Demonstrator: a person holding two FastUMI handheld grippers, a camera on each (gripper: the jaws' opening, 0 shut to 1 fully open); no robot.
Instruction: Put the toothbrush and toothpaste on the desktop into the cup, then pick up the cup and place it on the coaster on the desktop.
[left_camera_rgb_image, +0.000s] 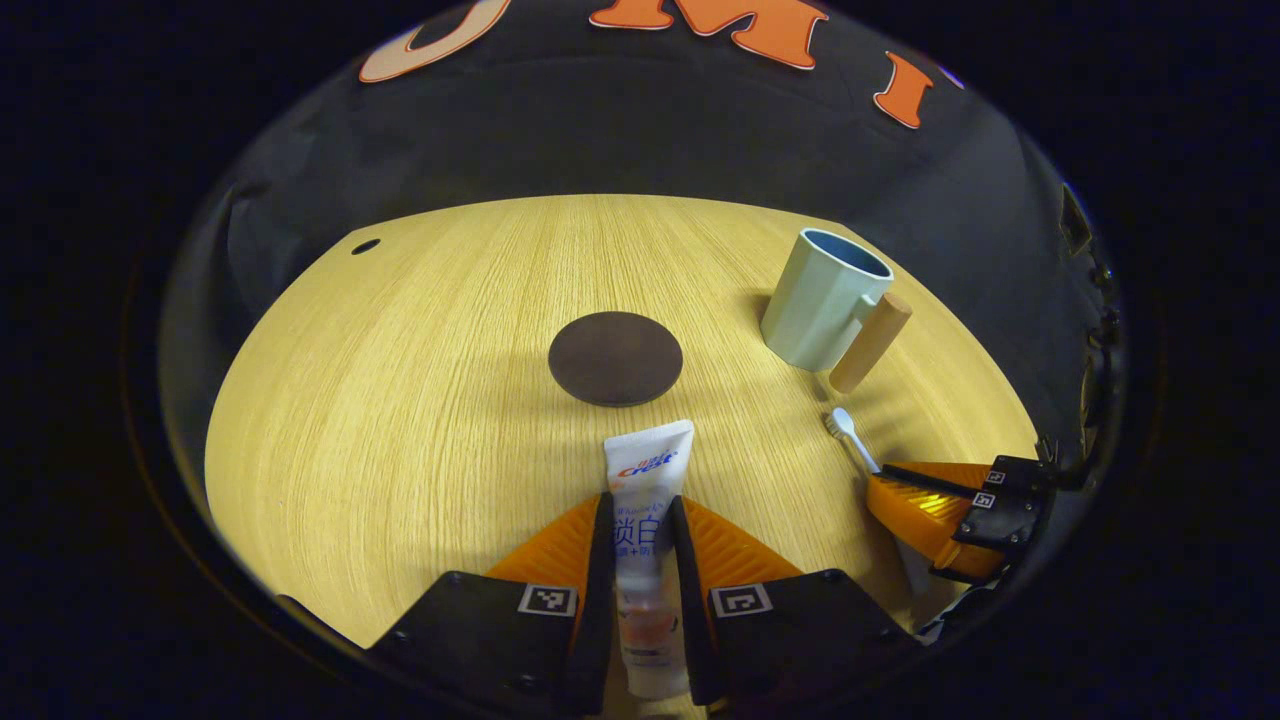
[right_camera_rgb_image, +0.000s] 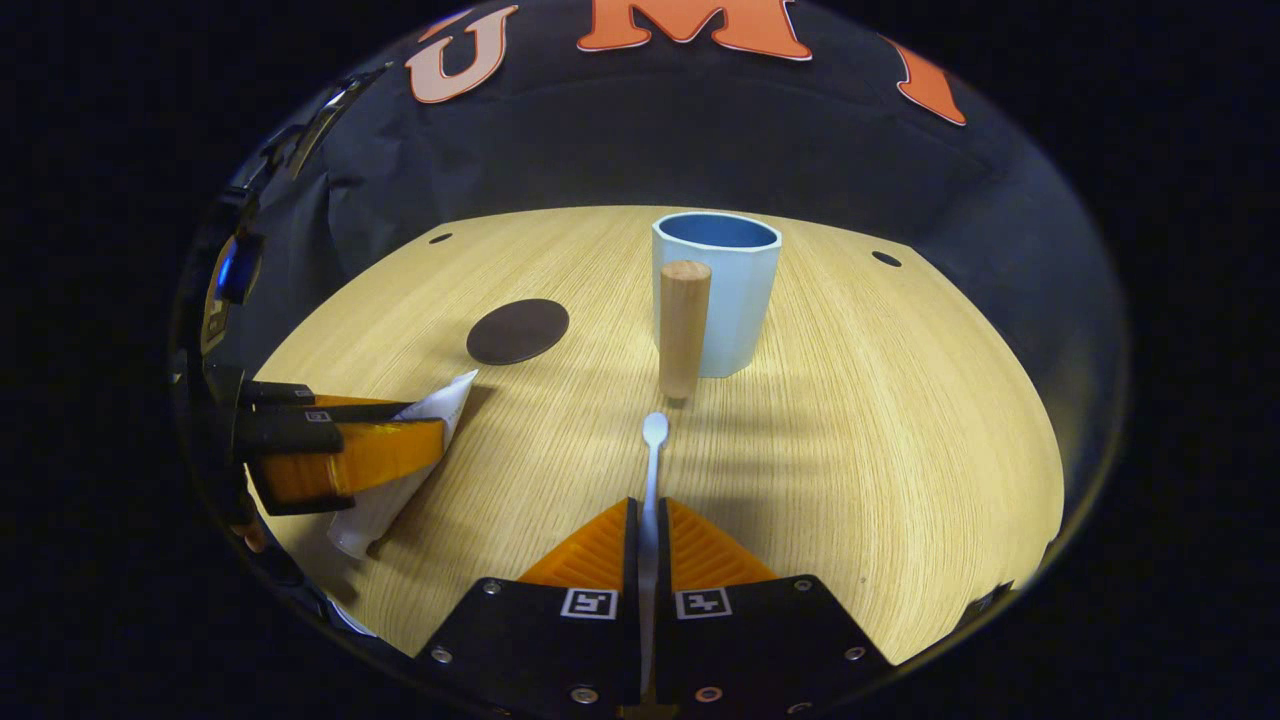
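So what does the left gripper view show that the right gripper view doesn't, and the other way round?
Left gripper view: the left gripper clamping the toothpaste, printed face up. Right gripper view: the right gripper clamping the toothbrush, plus the wooden handle seen head-on. Shared: the cup, the coaster and the desktop.
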